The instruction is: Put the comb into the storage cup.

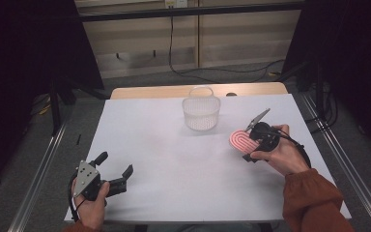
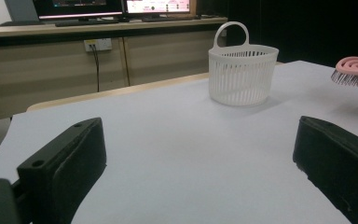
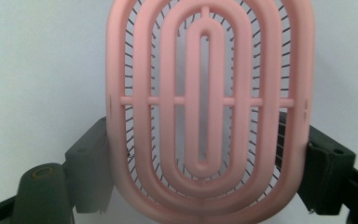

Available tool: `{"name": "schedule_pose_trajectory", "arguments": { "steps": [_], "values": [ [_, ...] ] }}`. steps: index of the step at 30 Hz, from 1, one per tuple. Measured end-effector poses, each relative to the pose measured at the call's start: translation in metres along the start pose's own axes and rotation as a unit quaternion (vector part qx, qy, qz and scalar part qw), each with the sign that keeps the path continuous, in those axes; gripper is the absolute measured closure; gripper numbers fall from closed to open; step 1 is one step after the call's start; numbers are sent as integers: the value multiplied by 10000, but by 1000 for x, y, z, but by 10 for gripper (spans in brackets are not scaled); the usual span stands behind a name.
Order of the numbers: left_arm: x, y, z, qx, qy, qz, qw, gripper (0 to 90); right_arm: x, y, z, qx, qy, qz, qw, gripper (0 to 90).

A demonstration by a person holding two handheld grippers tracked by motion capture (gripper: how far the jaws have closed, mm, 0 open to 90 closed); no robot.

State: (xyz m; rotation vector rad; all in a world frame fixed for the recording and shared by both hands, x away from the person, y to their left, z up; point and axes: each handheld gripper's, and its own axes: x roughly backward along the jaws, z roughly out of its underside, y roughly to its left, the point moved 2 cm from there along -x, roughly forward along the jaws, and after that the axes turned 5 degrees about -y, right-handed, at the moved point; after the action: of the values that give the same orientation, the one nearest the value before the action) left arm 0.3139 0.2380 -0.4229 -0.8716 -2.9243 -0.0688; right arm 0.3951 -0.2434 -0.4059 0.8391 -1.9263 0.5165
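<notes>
While the right hand-held gripper (image 1: 251,140) clamps the pink brush (image 1: 242,140) by its sides and holds it above the right part of the table (image 1: 164,159), the pickup appears done. What seems left is carrying the brush to the white basket (image 1: 201,112), which stands at the far middle, and releasing it there. Left hand-held gripper (image 1: 118,170) rests near-left, jaws apart and empty.
</notes>
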Motion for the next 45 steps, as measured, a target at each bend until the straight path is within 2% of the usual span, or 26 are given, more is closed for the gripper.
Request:
{"name": "schedule_pose_trajectory", "arguments": {
  "steps": [10,21,23,25,26,28,29,36,38,39,42,45],
  "values": [
    [0,0,0,5,-21,-1,10000,26,15,-4,-2,-177,-479,169,9985,196],
    [0,0,0,8,-26,15,10000,26,25,-6,-5,-406,-1099,315,9926,195],
    [0,0,0,11,-42,5,10000,26,30,-7,-5,-458,-1287,357,9900,196],
    [0,0,0,15,-48,0,10000,26,31,-7,-5,-470,-1328,362,9894,196],
    [0,0,0,30,-47,5,10000,26,33,-8,-5,-516,-1477,359,9870,196],
    [0,0,0,14,-42,11,10000,26,34,-8,-5,-508,-1547,375,9860,195],
    [0,0,0,12,-44,10,10000,26,35,-8,-6,-526,-1659,427,9838,195],
    [0,0,0,20,-56,4,10000,26,40,-9,-7,-599,-2025,484,9762,195],
    [0,0,0,30,-45,10,10000,26,42,-9,-7,-638,-2175,492,9727,195],
    [0,0,0,27,-43,6,10000,26,42,-9,-7,-638,-2175,492,9727,195],
    [0,0,0,9,-31,12,10000,26,43,-10,-7,-681,-2352,484,9684,195],
    [-1,0,0,22,-39,3,10000,26,44,-10,-7,-711,-2449,522,9655,195]
  ]
}}
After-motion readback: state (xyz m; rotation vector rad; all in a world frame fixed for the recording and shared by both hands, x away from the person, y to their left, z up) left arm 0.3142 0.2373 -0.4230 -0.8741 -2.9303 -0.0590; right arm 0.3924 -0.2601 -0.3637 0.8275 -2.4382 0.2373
